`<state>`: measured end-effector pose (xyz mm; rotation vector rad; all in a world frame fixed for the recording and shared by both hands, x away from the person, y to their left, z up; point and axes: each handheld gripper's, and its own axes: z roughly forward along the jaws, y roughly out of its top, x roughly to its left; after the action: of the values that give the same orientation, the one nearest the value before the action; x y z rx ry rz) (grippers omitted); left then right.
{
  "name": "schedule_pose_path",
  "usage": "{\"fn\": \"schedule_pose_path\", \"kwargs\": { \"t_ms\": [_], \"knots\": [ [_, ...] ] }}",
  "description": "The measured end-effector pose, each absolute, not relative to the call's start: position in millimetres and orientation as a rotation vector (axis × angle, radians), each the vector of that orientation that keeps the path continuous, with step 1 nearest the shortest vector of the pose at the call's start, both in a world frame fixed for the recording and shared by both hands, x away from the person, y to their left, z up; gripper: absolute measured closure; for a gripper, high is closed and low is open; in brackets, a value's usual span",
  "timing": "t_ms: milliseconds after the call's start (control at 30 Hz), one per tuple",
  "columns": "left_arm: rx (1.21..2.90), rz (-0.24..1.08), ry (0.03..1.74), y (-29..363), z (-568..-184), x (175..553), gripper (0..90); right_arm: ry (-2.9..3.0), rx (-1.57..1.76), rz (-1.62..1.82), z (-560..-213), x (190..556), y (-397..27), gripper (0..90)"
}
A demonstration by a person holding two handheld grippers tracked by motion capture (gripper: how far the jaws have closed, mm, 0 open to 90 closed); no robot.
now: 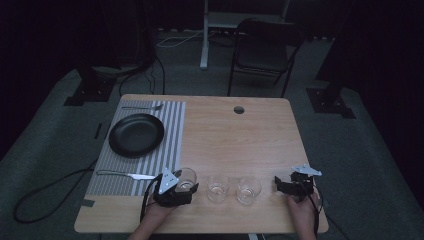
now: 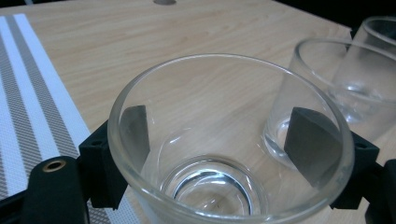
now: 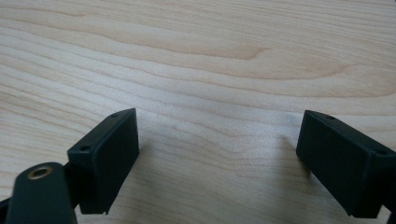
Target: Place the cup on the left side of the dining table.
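Wooden table (image 1: 250, 135): three empty glasses, leftmost glass (image 2: 224, 154) in left gripper (image 1: 181, 191).

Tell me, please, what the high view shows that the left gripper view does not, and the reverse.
High view alone: the black plate, the knife, the fork and the right gripper, jaws open over bare wood. Left gripper view alone: the pads pressed on the glass's sides. Both share the held glass, the striped mat and the neighbouring glasses.

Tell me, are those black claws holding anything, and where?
The left gripper clamps the nearest glass by its outer sides, below the rim. The right gripper holds nothing.
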<state>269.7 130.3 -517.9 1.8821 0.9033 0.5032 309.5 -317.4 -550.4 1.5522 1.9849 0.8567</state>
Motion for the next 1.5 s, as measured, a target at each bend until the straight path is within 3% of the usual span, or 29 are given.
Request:
{"fn": "schedule_pose_path", "kwargs": {
  "t_ms": [867,1500],
  "knots": [
    [1.815,0.661,1.011,172.6,-481.7,303.6,19.5,1.986,1.551,0.855,-550.4,309.5,-317.5,12.7],
    [1.833,0.702,1.151,195.0,-501.2,341.2,19.5,1.985,1.550,0.856,-550.5,309.6,-317.5,12.7]
  ]
}}
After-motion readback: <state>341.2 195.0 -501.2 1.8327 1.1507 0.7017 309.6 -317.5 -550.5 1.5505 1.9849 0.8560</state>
